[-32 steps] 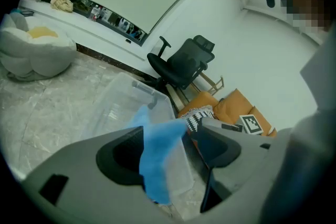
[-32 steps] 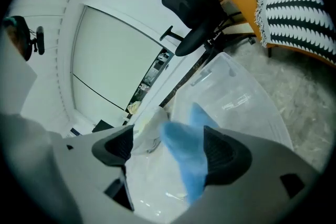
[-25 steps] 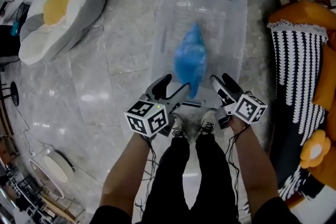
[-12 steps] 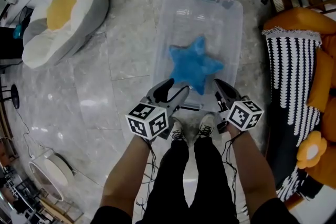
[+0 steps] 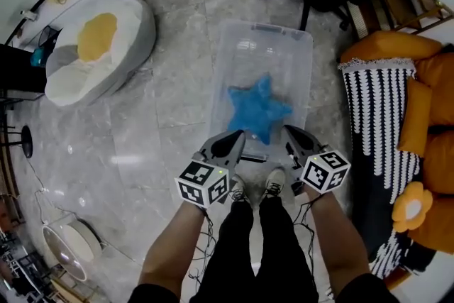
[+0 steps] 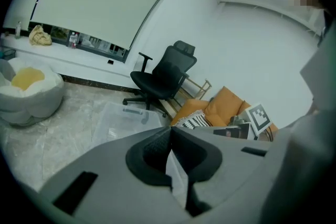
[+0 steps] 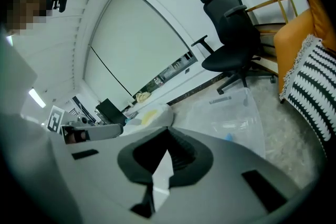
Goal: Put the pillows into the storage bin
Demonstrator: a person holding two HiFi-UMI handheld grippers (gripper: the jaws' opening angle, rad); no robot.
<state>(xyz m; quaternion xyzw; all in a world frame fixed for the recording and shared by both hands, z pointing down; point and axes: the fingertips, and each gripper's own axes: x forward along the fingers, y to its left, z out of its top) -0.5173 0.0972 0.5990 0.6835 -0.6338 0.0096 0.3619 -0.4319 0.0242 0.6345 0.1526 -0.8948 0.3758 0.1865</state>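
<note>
Dropped a moment ago, the blue star pillow (image 5: 259,110) now lies flat in the clear storage bin (image 5: 303,60), while the left claw (image 5: 230,143) and right claw (image 5: 296,139), just pressed together on nothing, hang above its near end, leaving the fried-egg pillow (image 5: 99,50) on the floor (image 5: 163,117) apparently next.

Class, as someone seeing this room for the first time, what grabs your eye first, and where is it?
A bright blue star pillow lies in the clear storage bin, dead centre in the head view. A big fried-egg cushion sits far left; orange cushions crowd the right edge.
</note>
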